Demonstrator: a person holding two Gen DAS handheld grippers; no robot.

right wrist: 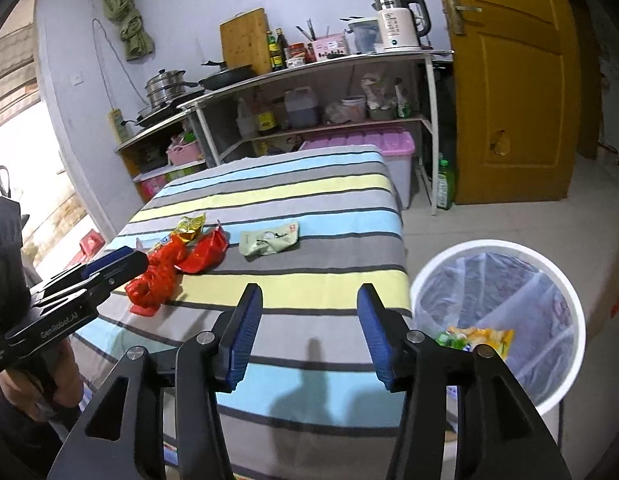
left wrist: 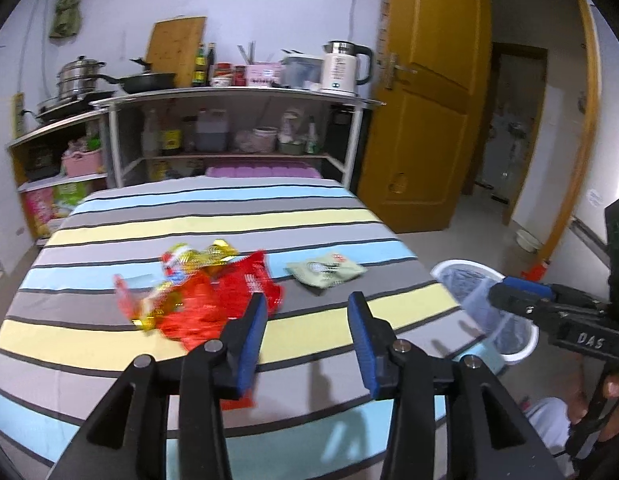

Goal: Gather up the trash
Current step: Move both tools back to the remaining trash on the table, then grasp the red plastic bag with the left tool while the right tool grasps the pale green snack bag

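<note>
Red wrappers [left wrist: 213,304] and a gold wrapper [left wrist: 205,258] lie crumpled on the striped table [left wrist: 189,224]. A pale green packet [left wrist: 326,270] lies flat to their right. My left gripper [left wrist: 307,320] is open and empty, just right of the red wrappers. The same things show in the right wrist view: red wrappers [right wrist: 165,268], gold wrapper [right wrist: 189,228], green packet [right wrist: 269,240]. My right gripper [right wrist: 309,320] is open and empty over the table's near right edge. A white trash bin [right wrist: 497,320] with a clear liner stands right of the table and holds a yellow-green wrapper [right wrist: 477,340].
The bin also shows in the left wrist view [left wrist: 485,304], with the right gripper [left wrist: 521,296] over it. A shelf unit [left wrist: 237,128] with a kettle, pans and bottles stands behind the table. A pink storage box [right wrist: 373,148] and a wooden door [right wrist: 509,80] are at the right.
</note>
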